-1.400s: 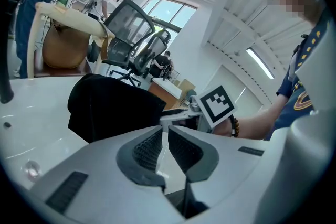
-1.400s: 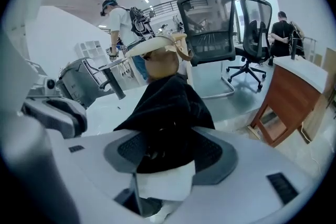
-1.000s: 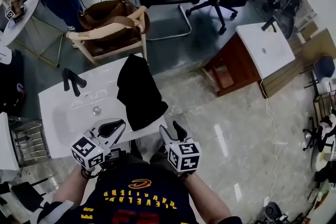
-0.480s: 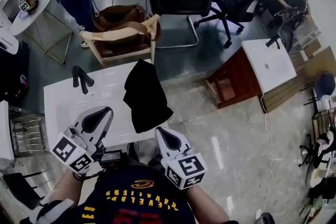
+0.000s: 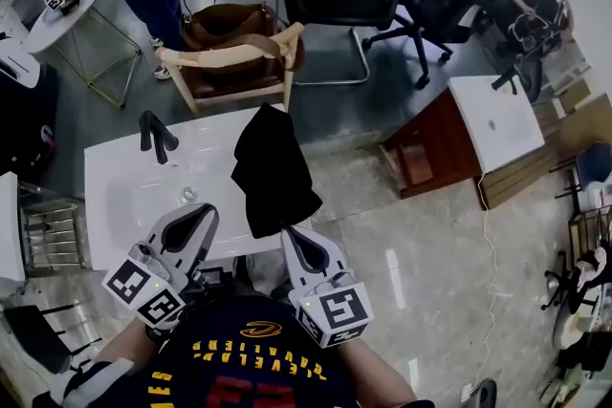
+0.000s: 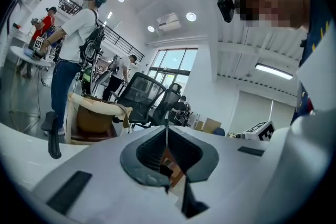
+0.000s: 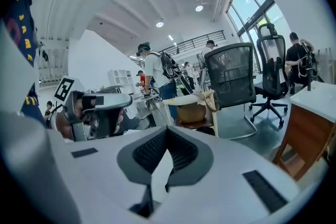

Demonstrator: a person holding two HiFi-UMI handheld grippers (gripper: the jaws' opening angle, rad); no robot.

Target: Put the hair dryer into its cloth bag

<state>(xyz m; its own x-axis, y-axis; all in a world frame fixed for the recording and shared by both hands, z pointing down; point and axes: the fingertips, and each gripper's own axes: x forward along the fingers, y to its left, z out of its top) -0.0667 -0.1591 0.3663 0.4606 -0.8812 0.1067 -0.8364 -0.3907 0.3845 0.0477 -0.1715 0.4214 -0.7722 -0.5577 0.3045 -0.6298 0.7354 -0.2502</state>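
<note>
The person's dark shirt (image 5: 251, 360) reads "CLEVELAND".

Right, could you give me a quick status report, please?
Left gripper and right gripper shut, empty. Hair dryer and cloth bag apart on the white table, untouched. Nothing in the way.

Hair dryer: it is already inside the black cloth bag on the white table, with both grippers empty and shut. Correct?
No. The hair dryer is outside the black cloth bag: the head view shows it on the white table, apart from the bag, to its left. The left gripper and right gripper are indeed empty, jaws shut.
</note>
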